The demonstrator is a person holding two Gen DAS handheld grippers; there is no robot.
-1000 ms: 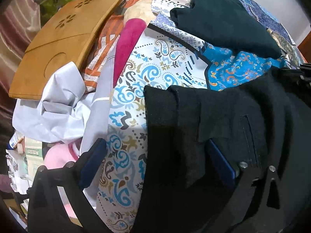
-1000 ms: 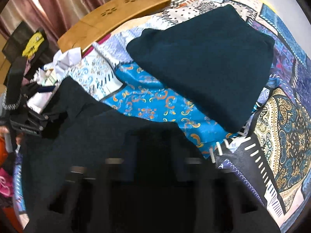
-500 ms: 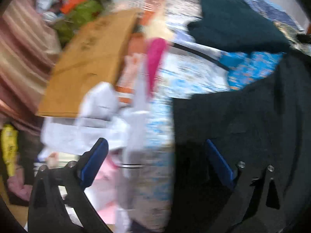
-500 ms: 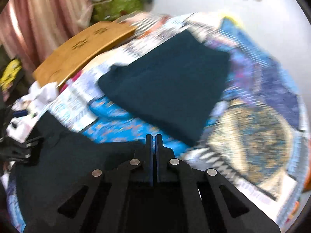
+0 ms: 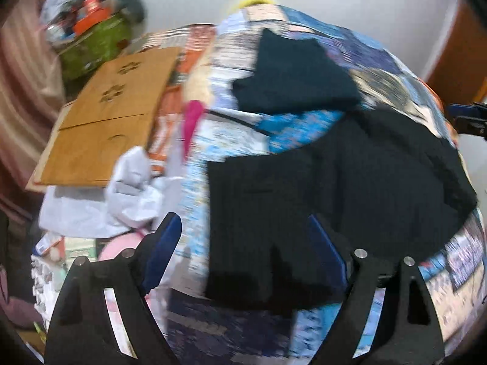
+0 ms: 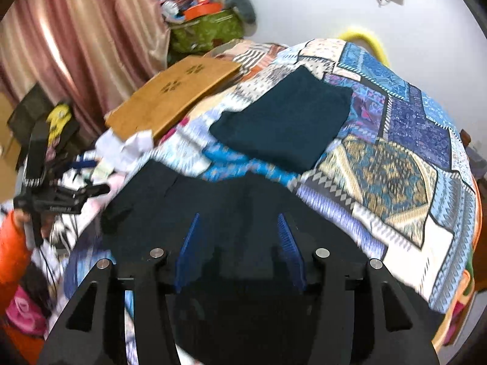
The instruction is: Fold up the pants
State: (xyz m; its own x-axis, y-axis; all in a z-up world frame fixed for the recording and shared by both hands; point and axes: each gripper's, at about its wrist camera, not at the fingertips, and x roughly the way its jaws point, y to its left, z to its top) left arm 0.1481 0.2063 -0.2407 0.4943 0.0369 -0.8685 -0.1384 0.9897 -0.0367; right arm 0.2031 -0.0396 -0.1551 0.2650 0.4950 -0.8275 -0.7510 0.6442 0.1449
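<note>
Black pants (image 5: pixel 334 188) lie spread on the patterned bedspread (image 5: pixel 231 133); they also fill the near middle of the right wrist view (image 6: pixel 231 213). My left gripper (image 5: pixel 243 252) is open and empty, raised above the pants' left edge. My right gripper (image 6: pixel 237 240) is open and empty above the pants. A folded dark teal garment (image 6: pixel 286 121) lies farther back on the bed, also in the left wrist view (image 5: pixel 292 79). The left gripper shows in the right wrist view (image 6: pixel 61 200) at the left.
A wooden lap tray (image 5: pixel 106 118) lies at the bed's far left, also in the right wrist view (image 6: pixel 176 94). White crumpled cloth (image 5: pixel 131 188) and clutter sit by the left edge. A green bag (image 6: pixel 207 30) stands by the curtain (image 6: pixel 76 39). The wall is behind.
Both grippers have lifted and pulled back from the pants. The right gripper, shut half a second ago, is now open. The left gripper stayed open.
</note>
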